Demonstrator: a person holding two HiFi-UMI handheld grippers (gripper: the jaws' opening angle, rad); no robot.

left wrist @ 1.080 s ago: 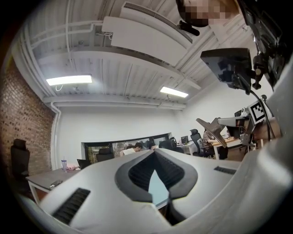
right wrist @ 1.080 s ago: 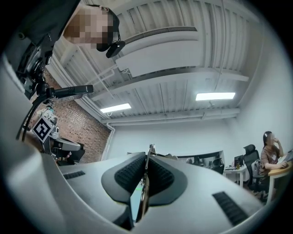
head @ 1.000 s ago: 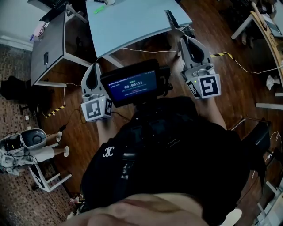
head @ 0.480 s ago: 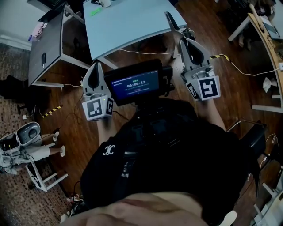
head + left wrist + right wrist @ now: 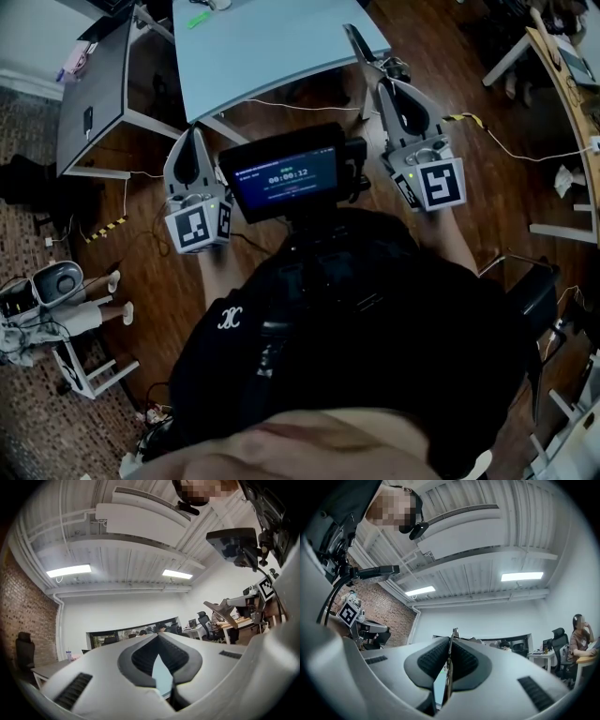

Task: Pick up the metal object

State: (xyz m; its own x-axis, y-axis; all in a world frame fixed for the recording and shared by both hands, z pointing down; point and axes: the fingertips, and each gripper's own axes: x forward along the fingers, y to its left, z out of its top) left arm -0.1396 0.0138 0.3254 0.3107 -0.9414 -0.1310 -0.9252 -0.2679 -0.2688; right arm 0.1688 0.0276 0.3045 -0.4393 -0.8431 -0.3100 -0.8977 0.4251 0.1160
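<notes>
Room to move lies right of the tongs, over bare wooden floor (image 5: 487, 187). The counter (image 5: 262, 47) shows its curved near edge just ahead, with a dark desk (image 5: 94, 103) beside it on the left. The right tongs (image 5: 382, 82) are clamped on the metal object (image 5: 359, 47), a thin flat grey strip jutting toward the counter's right corner. The left tongs (image 5: 194, 133) are closed and empty.

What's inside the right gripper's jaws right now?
A thin metal object, seen edge-on, clamped by the shut right gripper. Its tip sticks out past the jaws. The pads cover its clamped flat sides, so its full shape cannot be seen there.
</notes>
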